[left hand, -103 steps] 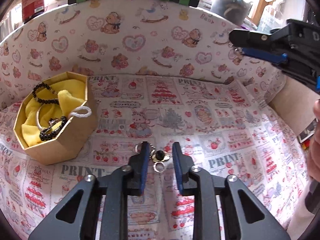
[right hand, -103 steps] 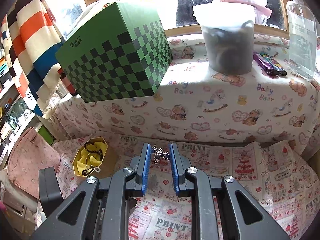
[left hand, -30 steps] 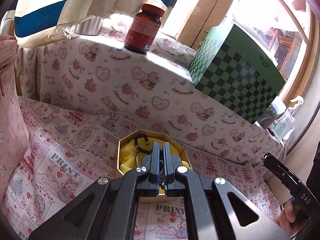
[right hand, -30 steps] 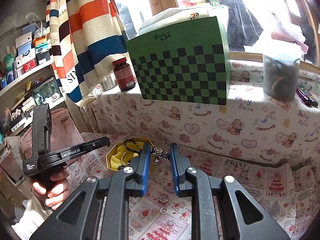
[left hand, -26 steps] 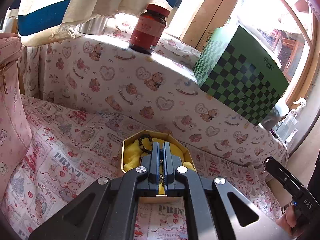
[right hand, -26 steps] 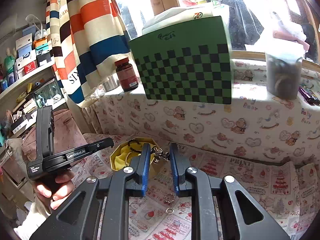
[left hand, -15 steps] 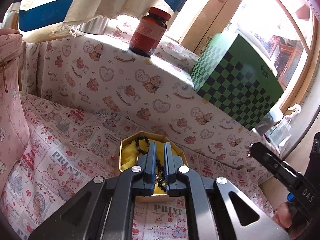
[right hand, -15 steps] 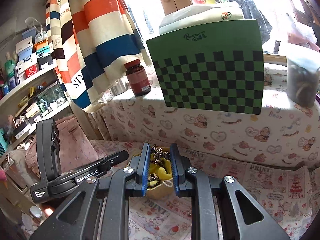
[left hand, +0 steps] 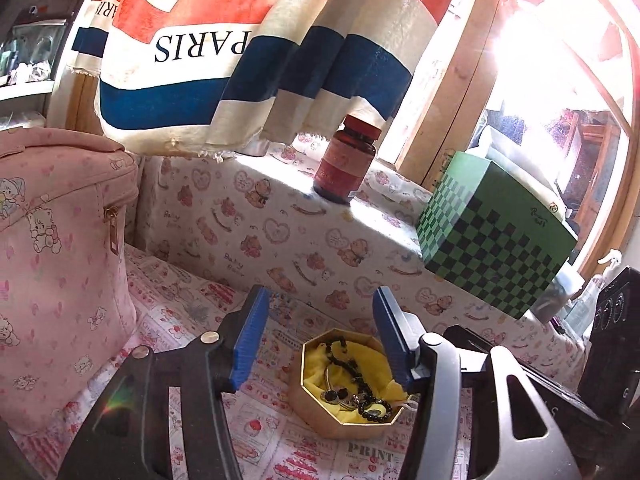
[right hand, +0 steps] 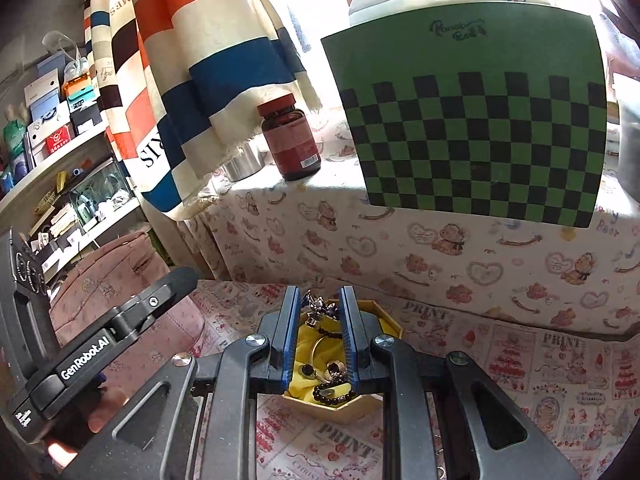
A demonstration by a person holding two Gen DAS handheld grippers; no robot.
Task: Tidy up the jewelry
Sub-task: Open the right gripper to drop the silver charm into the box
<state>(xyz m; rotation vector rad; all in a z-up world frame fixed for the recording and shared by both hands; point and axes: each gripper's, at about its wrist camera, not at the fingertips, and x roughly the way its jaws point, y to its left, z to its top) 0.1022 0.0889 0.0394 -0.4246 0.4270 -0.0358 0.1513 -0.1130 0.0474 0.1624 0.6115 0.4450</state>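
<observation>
Since a moment ago the left tool [left hand: 320, 336] has spread wide, empty, its piece dropped. Right tool [right hand: 319, 306] pinches a silver charm [right hand: 318, 305] directly above the yellow-lined octagonal box [right hand: 394, 326] on the bench; release goes straight down.

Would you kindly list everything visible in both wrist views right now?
Jewelry box: one, gold, yellow-lined, on the printed cloth.
Black bead bracelets: at least two, inside the box.
Silver charm piece: one, pinched above the box.
Bottle: one, amber-red, on the ledge.
Checkered box: one, green and black, on the ledge.
Striped cloth: one, hanging behind.
Pink bag: one, at left.
Left gripper: open, empty.
Right gripper: shut on the charm piece.
</observation>
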